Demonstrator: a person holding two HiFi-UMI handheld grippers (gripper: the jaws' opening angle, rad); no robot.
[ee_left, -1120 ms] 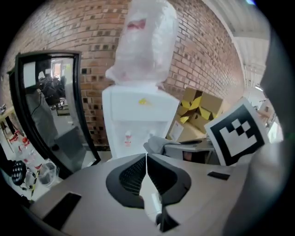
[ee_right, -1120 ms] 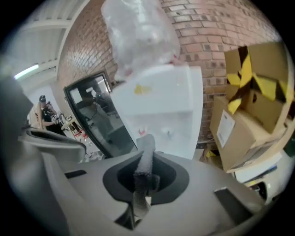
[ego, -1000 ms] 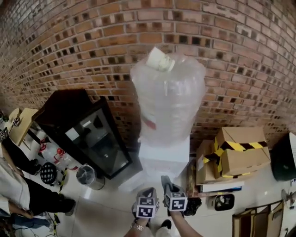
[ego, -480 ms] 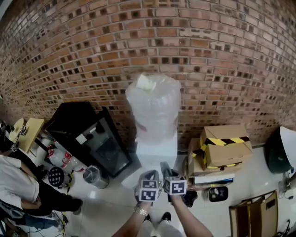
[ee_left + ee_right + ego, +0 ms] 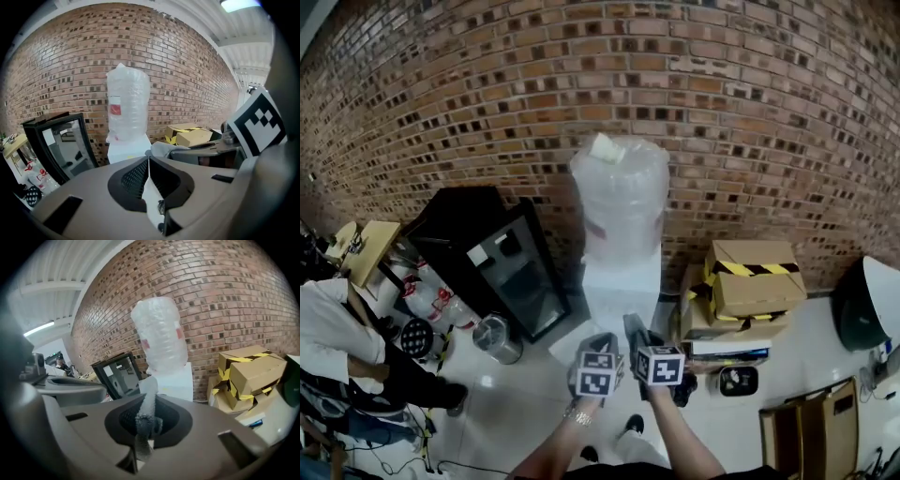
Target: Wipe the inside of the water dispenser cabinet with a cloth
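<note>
Water dispenser [image 5: 622, 286] stands against the brick wall [image 5: 487, 84], white body below, big bottle [image 5: 619, 202] on top wrapped in clear plastic. Black glass-door cabinet [image 5: 492, 267] just to its left, taped cardboard boxes [image 5: 755, 281] to its right, and another person [image 5: 337, 352] low at the far left. Task progress, as I judge it: nothing wiped yet. Both grippers are held up side by side in front of the operator, apart from the dispenser and touching nothing on it. From here the lower cabinet front is mostly hidden behind the grippers, so I cannot tell whether its door is open. Getting the door open, if it is not, reaching inside and doing all of the wiping looks to be left. Only the pick-up of the cloth reads as done. Tool check: right gripper [image 5: 147, 420] has its jaws pressed onto a grey textured cloth [image 5: 146, 413], which is bunched between the pads, with a pale strip of it rising above them toward the dispenser. Left gripper [image 5: 148, 171] has its jaws brought together, dark pads meeting along a thin line, nothing between them. The left gripper view also shows the cloth draped at the neighbouring gripper.
</note>
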